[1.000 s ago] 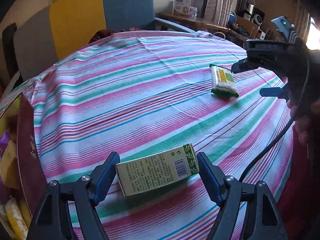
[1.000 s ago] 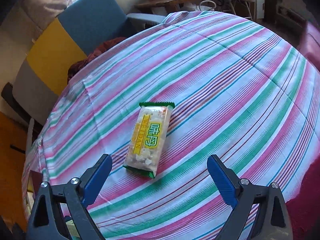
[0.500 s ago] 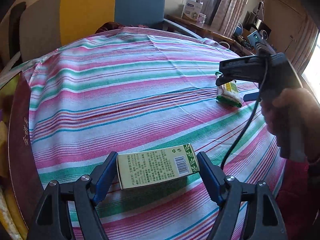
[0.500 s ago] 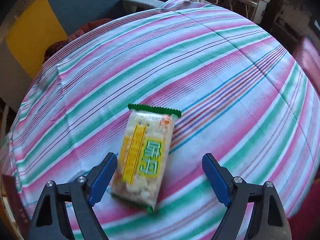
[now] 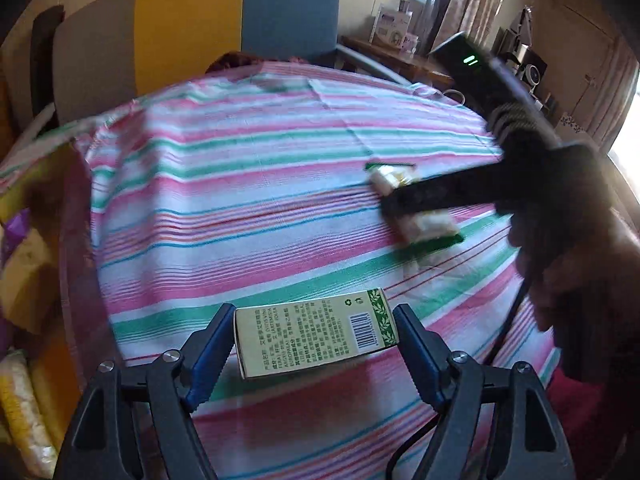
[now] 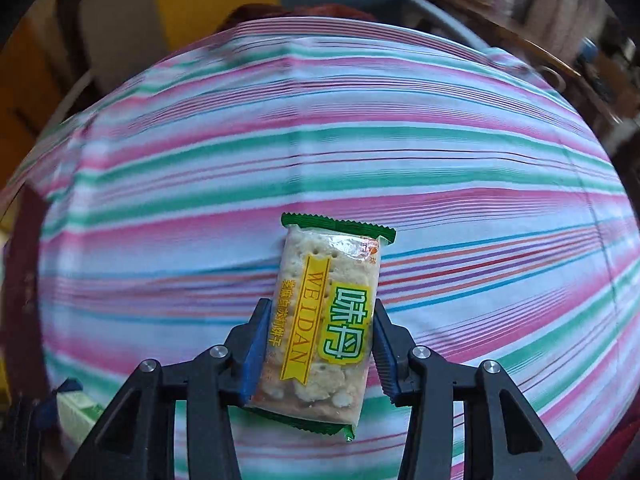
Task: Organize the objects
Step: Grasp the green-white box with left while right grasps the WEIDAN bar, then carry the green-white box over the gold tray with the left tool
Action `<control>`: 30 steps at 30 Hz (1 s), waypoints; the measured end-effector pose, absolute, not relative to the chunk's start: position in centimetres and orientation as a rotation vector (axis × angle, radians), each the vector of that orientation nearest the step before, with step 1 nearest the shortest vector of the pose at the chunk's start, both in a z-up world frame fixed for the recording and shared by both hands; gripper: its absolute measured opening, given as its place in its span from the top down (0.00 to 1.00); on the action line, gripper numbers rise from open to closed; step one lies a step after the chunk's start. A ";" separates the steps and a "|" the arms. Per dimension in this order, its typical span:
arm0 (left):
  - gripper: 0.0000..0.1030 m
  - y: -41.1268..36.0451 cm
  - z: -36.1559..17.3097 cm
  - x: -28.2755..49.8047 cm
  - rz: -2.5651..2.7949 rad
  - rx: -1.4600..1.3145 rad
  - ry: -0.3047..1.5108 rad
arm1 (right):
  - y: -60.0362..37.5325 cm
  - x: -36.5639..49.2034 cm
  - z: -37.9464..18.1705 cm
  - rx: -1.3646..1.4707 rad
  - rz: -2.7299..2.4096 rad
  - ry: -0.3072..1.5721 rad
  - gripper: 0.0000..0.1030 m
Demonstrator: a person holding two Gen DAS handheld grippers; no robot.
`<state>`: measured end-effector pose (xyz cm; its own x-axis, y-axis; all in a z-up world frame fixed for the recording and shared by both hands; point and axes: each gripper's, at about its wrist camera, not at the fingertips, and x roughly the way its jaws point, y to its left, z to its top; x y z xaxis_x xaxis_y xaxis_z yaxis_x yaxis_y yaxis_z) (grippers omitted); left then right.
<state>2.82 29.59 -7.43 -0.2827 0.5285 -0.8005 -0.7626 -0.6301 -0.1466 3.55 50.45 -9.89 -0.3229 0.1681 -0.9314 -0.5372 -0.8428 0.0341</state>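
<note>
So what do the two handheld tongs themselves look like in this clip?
Both the left tongs and right tongs have black angular arms with silver screws and blue ridged pads. A black cable trails from the right unit, whose body shows a green light.

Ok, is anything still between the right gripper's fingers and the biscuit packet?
Nothing visible. The right gripper has just been closing, and its blue fingers now press both sides of the clear, green-edged biscuit packet over the striped tablecloth.
</note>
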 end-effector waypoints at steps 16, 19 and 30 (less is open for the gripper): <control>0.23 17.7 -0.8 3.4 2.243 -0.987 0.176 | 39.6 2.8 -7.7 -1.336 2.426 0.001 0.54; 0.23 15.7 -0.5 2.4 2.317 -0.994 0.144 | 38.1 2.8 -6.5 -1.262 2.462 -0.104 0.54; 0.23 13.5 -1.2 0.5 2.436 -1.041 0.128 | 35.8 3.7 -3.7 -1.116 2.562 -0.159 0.54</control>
<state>0.54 13.54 -1.25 -0.5926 0.3960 -0.7015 -0.4672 -0.8783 -0.1011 3.68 35.84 -3.71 -0.6331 0.3515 -0.6896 -0.2637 -0.9356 -0.2347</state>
